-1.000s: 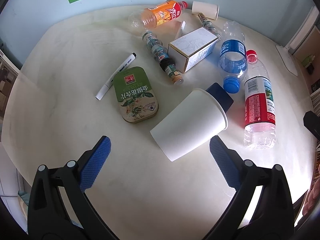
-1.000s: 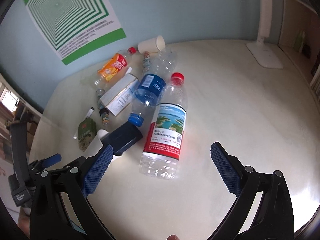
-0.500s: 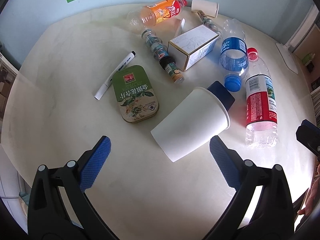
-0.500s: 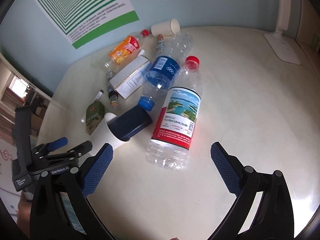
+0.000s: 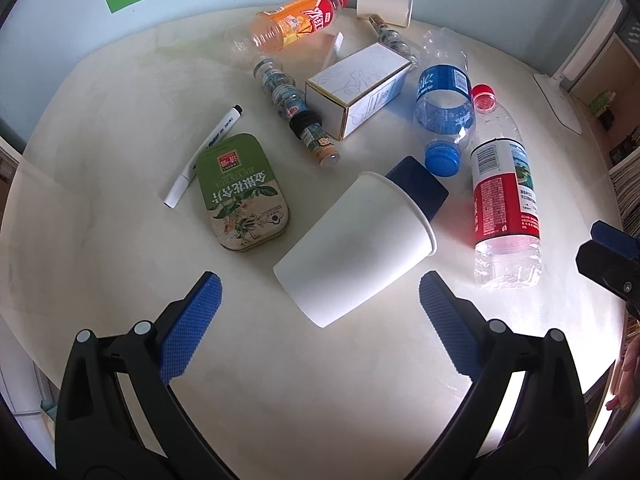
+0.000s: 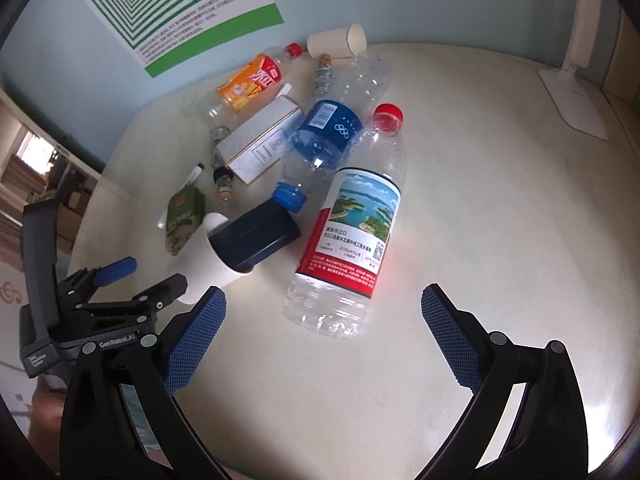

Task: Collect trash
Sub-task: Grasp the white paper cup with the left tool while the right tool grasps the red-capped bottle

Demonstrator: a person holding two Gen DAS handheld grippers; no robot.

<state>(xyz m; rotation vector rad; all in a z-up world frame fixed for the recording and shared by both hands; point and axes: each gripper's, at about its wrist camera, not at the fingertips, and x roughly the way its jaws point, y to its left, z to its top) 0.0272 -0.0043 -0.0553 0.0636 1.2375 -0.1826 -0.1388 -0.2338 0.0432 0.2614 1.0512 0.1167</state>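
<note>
Trash lies scattered on a cream round table [image 5: 100, 240]. A white paper cup [image 5: 356, 248] lies on its side with a dark blue box [image 5: 418, 188] in its mouth; it also shows in the right wrist view [image 6: 208, 252]. My left gripper [image 5: 320, 316] is open, just short of the cup's base. My right gripper [image 6: 324, 320] is open, just short of the base of a red-label water bottle [image 6: 352, 232]. A blue-label bottle [image 6: 328, 136], an orange bottle [image 5: 296, 24], a white carton [image 5: 360, 88] and a green tin [image 5: 240, 192] lie beyond.
A marker pen [image 5: 204, 156], two small glass bottles [image 5: 296, 112] and a second paper cup [image 5: 384, 8] lie toward the wall. A white lamp base [image 6: 572, 96] stands at the far right. A green poster [image 6: 176, 4] hangs on the wall.
My right gripper has moved closer to the red-label bottle. My left gripper has stayed near the paper cup with little change.
</note>
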